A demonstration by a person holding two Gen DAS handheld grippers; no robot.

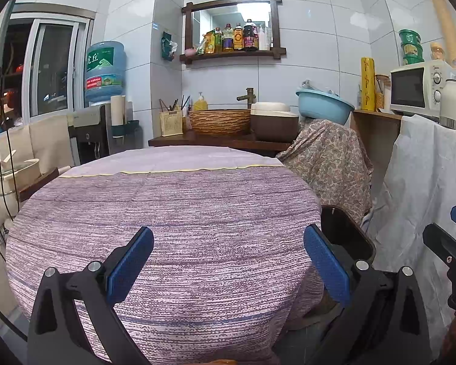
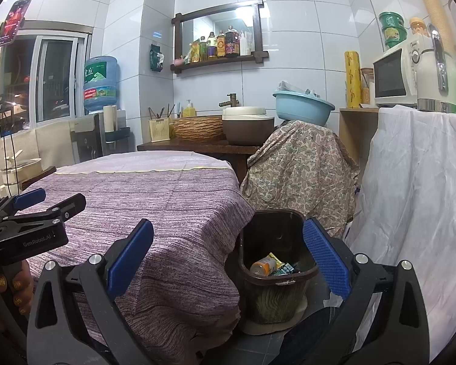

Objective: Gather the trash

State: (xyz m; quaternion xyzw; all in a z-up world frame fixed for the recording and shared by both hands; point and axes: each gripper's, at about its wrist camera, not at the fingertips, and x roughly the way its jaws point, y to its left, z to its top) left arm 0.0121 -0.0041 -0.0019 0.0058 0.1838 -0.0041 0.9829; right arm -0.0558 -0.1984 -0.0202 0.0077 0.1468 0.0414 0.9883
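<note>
Right wrist footage showed the dark brown plastic trash bin (image 2: 276,261) standing on the floor just beside the overhanging edge of the purple-and-white woven tablecloth (image 2: 155,194), ahead of and below the right gripper (image 2: 228,255), whose blue-padded fingers (image 2: 325,255) were spread wide with nothing between them. The bin's mouth lay toward the right-hand finger, not centred between the jaws. Inside it sat an orange-capped small bottle (image 2: 263,266) lying on its side, a yellow wrapper (image 2: 273,258) and a green printed packet (image 2: 284,269), all touching one another at the bottom. From the left wrist view, the left gripper (image 1: 228,261) hung over the cloth-covered round table, its jaws likewise parted and empty, and only the rim of the bin (image 1: 346,231) showed past the right-hand finger, off the table's right edge. No loose trash was visible anywhere on the cloth in either view, so the collecting looked finished or close to it, though the near edge of the table was hidden behind the grippers. If anything more were to be dropped, the right hand was judged the nearer one, since the bin lay to the right of the table and almost under that gripper; the left would have had to cross over.
</note>
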